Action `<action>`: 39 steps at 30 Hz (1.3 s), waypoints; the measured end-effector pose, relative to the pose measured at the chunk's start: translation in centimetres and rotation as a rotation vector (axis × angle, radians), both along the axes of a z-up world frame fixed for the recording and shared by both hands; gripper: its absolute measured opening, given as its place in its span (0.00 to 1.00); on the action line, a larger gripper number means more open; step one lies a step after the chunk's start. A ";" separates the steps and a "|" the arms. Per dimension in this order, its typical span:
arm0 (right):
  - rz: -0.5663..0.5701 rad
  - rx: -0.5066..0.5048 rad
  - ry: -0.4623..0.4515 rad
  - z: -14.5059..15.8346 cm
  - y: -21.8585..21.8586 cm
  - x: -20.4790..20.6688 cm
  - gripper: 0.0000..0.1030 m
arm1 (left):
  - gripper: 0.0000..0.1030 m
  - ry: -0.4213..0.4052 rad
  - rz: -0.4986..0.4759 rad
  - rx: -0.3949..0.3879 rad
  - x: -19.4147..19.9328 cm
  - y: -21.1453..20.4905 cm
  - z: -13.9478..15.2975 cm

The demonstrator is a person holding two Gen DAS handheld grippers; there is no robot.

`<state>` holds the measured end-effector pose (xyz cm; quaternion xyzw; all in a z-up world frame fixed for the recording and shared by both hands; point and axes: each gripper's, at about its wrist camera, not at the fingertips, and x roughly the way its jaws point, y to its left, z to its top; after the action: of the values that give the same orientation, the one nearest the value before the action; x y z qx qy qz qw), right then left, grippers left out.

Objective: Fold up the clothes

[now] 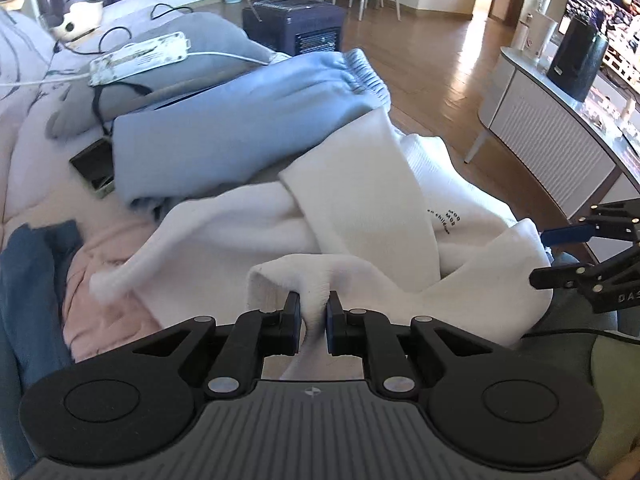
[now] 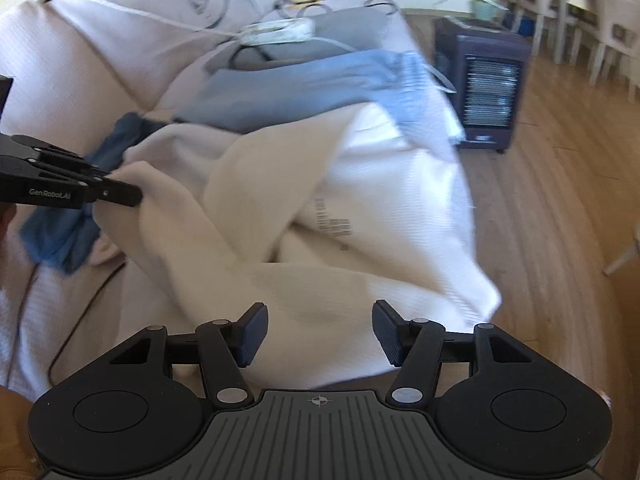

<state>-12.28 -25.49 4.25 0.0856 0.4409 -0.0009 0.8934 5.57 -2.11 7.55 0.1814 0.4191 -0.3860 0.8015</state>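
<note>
A white garment (image 1: pixel 360 216) with small dark print lies crumpled on the sofa seat, one part trailing left. My left gripper (image 1: pixel 314 312) is shut on a pinched fold of its near edge; from the right wrist view that gripper (image 2: pixel 132 196) clamps the white garment (image 2: pixel 320 208) at the left. My right gripper (image 2: pixel 320 332) stands open just above the garment's near edge, nothing between its fingers. In the left wrist view the right gripper (image 1: pixel 540 258) sits at the garment's right end, jaws apart. Folded light blue trousers (image 1: pixel 240 120) lie behind the white garment.
A dark blue cloth (image 1: pixel 32 272) lies at the left on the pink sofa cover (image 1: pixel 104 264). A power strip (image 1: pixel 140 58) with cables, a grey cushion (image 1: pixel 208 40) and a phone (image 1: pixel 94 170) sit further back. A dark heater (image 2: pixel 484 88) stands on the wooden floor; a TV cabinet (image 1: pixel 552 136) is at right.
</note>
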 end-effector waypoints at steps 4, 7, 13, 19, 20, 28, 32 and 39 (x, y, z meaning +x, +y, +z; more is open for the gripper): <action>-0.019 0.013 -0.010 0.5 -0.7 -0.6 0.57 | 0.17 0.033 0.007 -0.002 -0.2 0.1 -1.0; 0.006 0.007 -0.025 1.3 -0.1 -0.5 0.57 | 0.27 0.069 0.036 0.004 -0.3 0.7 -2.3; 0.200 0.001 -0.041 2.1 4.8 2.0 0.58 | 0.50 0.115 0.110 0.016 -0.9 2.8 -4.0; 0.433 -0.020 -0.006 1.4 10.7 5.0 0.61 | 0.67 0.133 0.239 -0.002 -0.2 5.8 -4.4; 0.466 -0.022 0.016 0.8 11.6 5.5 0.61 | 0.69 0.134 0.255 -0.002 -0.1 6.2 -4.5; 0.565 -0.158 0.184 -4.5 15.5 8.3 0.62 | 0.74 0.167 0.303 0.002 0.0 7.6 -5.8; 0.601 -0.261 0.171 -6.4 16.7 7.7 0.65 | 0.76 0.176 0.289 0.009 -0.1 7.0 -6.2; 0.590 -0.368 0.114 -6.3 16.9 6.7 0.39 | 0.76 0.173 0.290 0.000 -0.4 6.9 -6.2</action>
<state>-5.55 -8.62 -2.01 -0.2079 0.4883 0.1730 0.8297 5.13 4.82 1.32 0.0852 0.5084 -0.2803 0.8097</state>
